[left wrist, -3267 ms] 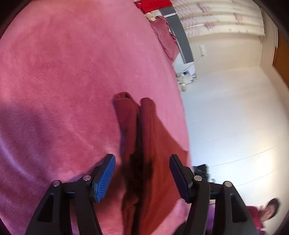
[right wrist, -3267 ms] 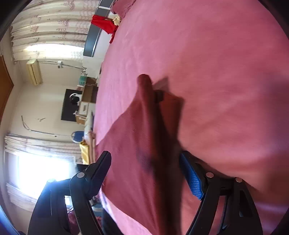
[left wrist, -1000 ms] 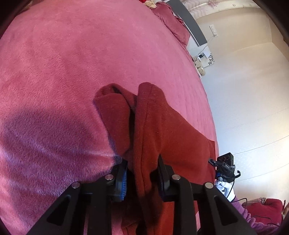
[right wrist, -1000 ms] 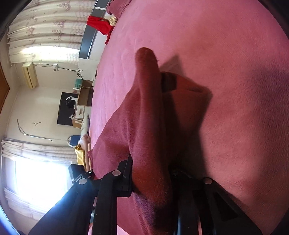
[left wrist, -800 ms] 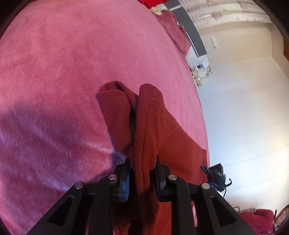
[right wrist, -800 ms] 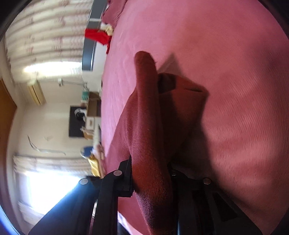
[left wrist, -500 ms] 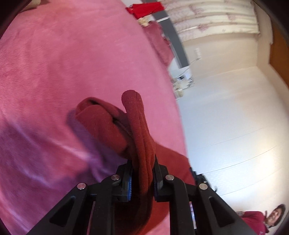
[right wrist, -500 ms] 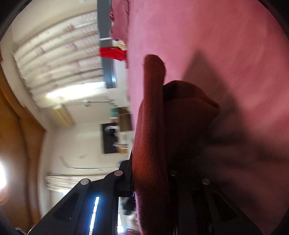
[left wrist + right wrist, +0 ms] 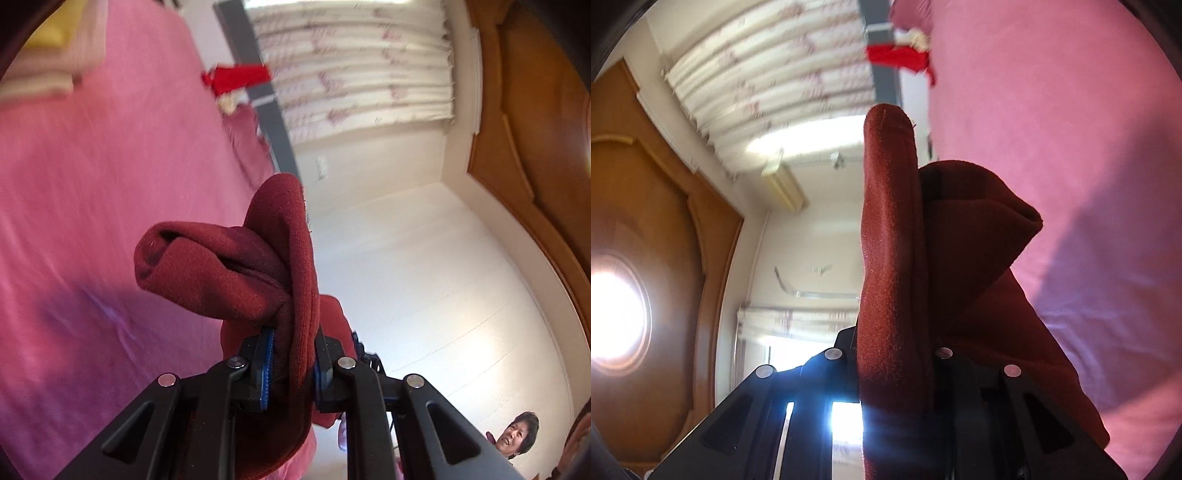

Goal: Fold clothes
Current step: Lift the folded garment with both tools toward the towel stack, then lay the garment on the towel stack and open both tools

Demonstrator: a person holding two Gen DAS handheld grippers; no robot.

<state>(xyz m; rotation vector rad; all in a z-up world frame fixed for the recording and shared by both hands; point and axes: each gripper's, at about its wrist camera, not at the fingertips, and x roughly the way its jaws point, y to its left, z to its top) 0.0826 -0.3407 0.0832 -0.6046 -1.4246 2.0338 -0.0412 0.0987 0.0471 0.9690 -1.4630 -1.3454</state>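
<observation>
**Both claws clamped on the dark red garment above the bed**

Left gripper (image 9: 291,363) has its two fingers squeezed tight on a thick fold of the dark red garment (image 9: 258,273), blue pads (image 9: 266,369) pressed against the cloth on either side. The fabric bunches up and curls forward out of the jaws, one rolled edge flopping toward the pink bedspread (image 9: 92,166), its dark shadow lying on the spread just below it. The garment looks raised off the bed here, not lying flat.

Over on the other camera, the right gripper (image 9: 895,373) is pinched shut on the same garment (image 9: 890,240): a tall upright ridge of cloth stands straight out of the jaws, and the rest drapes to the right and down toward the bedspread (image 9: 1071,129), casting a shadow there.

At the far end of the bed, a bright red cloth (image 9: 236,77) lies near the grey headboard (image 9: 255,74), with pale curtains (image 9: 354,62) behind. A stack of folded light-coloured items (image 9: 48,55) sits at the far left corner of the bed. A person (image 9: 517,437) shows at the lower right edge of the left view.
</observation>
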